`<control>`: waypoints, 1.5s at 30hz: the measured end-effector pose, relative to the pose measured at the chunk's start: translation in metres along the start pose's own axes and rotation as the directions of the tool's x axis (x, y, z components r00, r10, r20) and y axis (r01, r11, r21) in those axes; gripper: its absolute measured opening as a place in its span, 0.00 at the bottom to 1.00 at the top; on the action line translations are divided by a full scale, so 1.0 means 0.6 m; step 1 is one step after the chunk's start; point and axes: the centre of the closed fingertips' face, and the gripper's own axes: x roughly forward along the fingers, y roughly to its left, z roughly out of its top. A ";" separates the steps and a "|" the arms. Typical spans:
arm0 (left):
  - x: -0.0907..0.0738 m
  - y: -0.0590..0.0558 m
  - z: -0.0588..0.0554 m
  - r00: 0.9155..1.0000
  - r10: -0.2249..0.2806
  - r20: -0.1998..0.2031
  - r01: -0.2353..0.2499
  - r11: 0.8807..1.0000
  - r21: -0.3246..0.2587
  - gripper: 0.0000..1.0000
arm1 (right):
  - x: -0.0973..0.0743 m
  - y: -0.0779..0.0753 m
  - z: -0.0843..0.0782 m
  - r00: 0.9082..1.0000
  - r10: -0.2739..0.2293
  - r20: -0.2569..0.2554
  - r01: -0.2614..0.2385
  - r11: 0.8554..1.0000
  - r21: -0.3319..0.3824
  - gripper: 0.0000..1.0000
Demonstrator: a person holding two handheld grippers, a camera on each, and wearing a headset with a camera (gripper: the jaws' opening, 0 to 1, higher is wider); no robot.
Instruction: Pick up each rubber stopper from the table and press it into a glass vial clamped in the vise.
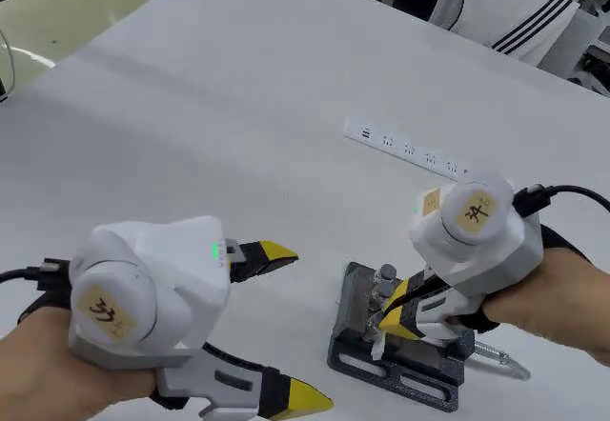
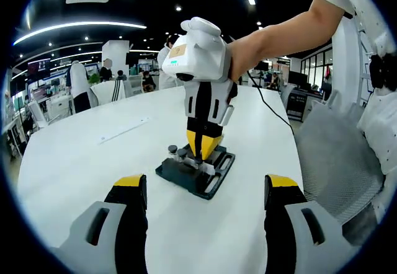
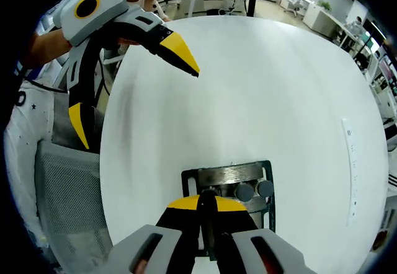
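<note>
Lower left: left tool (image 1: 305,328) released, jaws wide, hovering above the desk (image 1: 238,107). Right of centre: right tool (image 1: 389,314) clenched, tips down on the vise (image 1: 400,369); whether they pinch a stopper we cannot tell. Two vials (image 3: 245,192) beside them look capped. We'd press straight down, along the vial's axis. Desk white, matte; power strip (image 1: 405,147) beyond; open office behind.

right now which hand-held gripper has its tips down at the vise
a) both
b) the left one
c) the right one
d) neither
c: the right hand-held gripper points its closed yellow tips down onto the vise, while the left hand-held gripper hangs open off to the side, above the bare table.
</note>
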 end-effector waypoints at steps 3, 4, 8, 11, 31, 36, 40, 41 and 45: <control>-0.001 0.000 -0.001 1.000 0.001 -0.005 -0.001 1.000 0.002 0.77 | -0.001 0.002 -0.001 1.000 -0.004 0.012 0.004 1.000 0.004 0.04; -0.002 0.000 -0.001 1.000 0.002 -0.006 -0.002 1.000 0.003 0.77 | -0.002 0.005 -0.003 1.000 -0.001 0.013 0.001 1.000 0.006 0.04; -0.005 -0.001 0.000 1.000 0.001 -0.011 -0.001 1.000 0.006 0.77 | -0.009 0.012 -0.005 0.999 -0.014 0.036 0.013 1.000 0.014 0.04; -0.006 -0.003 0.001 1.000 0.000 -0.014 0.000 1.000 0.009 0.78 | -0.014 0.012 -0.007 0.998 -0.026 0.057 0.025 0.999 0.030 0.06; -0.010 -0.011 0.006 0.998 -0.004 -0.058 0.007 0.999 0.044 0.86 | -0.068 0.032 -0.052 0.963 -0.142 0.227 0.101 0.978 0.183 0.25; -0.011 -0.014 0.008 0.998 -0.007 -0.069 0.010 0.999 0.052 0.90 | -0.080 0.035 -0.075 0.947 -0.177 0.268 0.116 0.967 0.228 0.33; -0.012 -0.014 0.011 0.997 -0.002 -0.074 0.006 0.999 0.052 0.92 | -0.085 0.038 -0.098 0.931 -0.202 0.303 0.114 0.952 0.284 0.36; -0.011 -0.014 0.011 0.997 -0.003 -0.073 0.006 0.999 0.052 0.93 | -0.086 0.038 -0.102 0.926 -0.210 0.312 0.118 0.950 0.289 0.38; -0.007 -0.017 0.009 0.996 -0.007 -0.087 0.012 0.998 0.061 0.95 | -0.094 0.043 -0.124 0.905 -0.242 0.349 0.119 0.933 0.339 0.41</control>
